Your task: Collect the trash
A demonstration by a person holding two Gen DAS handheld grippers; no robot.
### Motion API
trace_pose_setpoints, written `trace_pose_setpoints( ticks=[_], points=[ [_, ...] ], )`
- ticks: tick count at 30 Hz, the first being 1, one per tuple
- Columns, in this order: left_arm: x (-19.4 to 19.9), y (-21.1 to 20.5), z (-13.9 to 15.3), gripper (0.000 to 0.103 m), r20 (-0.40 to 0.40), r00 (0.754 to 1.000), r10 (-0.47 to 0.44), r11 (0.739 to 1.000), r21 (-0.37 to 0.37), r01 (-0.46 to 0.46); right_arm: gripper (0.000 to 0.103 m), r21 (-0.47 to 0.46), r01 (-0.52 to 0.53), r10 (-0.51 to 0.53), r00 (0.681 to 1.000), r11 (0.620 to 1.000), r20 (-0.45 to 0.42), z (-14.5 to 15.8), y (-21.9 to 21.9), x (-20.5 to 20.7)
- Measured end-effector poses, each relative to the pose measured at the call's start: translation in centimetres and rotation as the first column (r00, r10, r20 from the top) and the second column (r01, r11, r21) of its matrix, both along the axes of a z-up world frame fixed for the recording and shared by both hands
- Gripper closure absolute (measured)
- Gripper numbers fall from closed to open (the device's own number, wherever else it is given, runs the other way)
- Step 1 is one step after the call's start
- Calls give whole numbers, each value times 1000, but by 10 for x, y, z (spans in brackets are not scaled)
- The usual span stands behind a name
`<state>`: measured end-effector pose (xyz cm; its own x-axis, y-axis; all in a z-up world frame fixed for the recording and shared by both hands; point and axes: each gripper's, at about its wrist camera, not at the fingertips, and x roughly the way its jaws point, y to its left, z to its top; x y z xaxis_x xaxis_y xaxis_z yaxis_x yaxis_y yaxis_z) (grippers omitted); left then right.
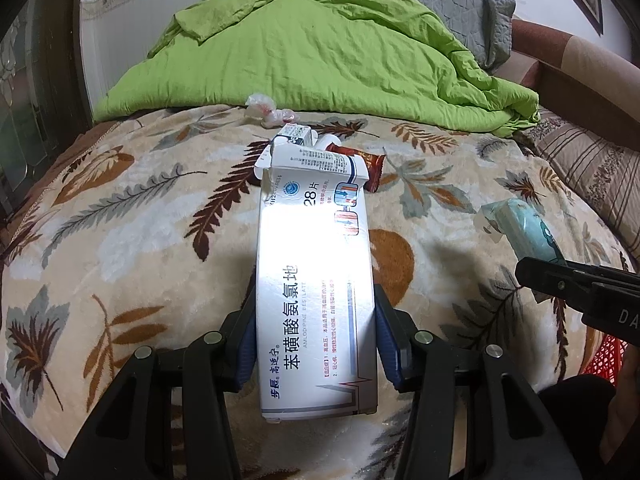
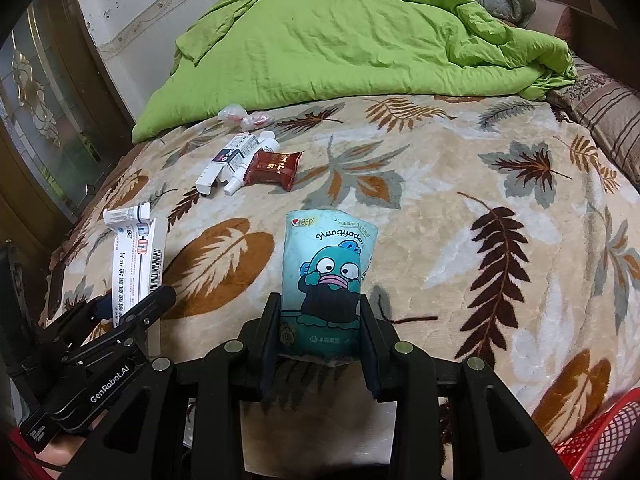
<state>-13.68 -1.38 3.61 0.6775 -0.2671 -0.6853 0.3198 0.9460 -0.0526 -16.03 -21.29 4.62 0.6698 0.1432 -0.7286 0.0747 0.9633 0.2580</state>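
left wrist view, medicine box (image 1: 316, 280) clamped (flap open), red basket (image 1: 604, 356) beside

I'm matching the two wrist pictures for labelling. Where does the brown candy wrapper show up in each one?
Left wrist view: the brown candy wrapper lies just above centre, partly hidden behind the far end of the white medicine box that the left gripper holds.
Right wrist view: upper left of centre, fully visible on the leaf-patterned blanket.
Shared landmark: the green quilt behind it.
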Motion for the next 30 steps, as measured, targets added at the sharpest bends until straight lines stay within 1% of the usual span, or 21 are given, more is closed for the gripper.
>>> trace_pose_setpoints(
  ticks=[10,30],
  points=[
    [-3,-1,2,54,17,1000,-3,1000,2,3,65,-4,4,-4,1000,1000,1,0,0,0],
    [-5,-3,4,54,21,1000,-5,1000,1,5,65,-11,5,-5,1000,1000,1,2,-2,-1]
  ],
)
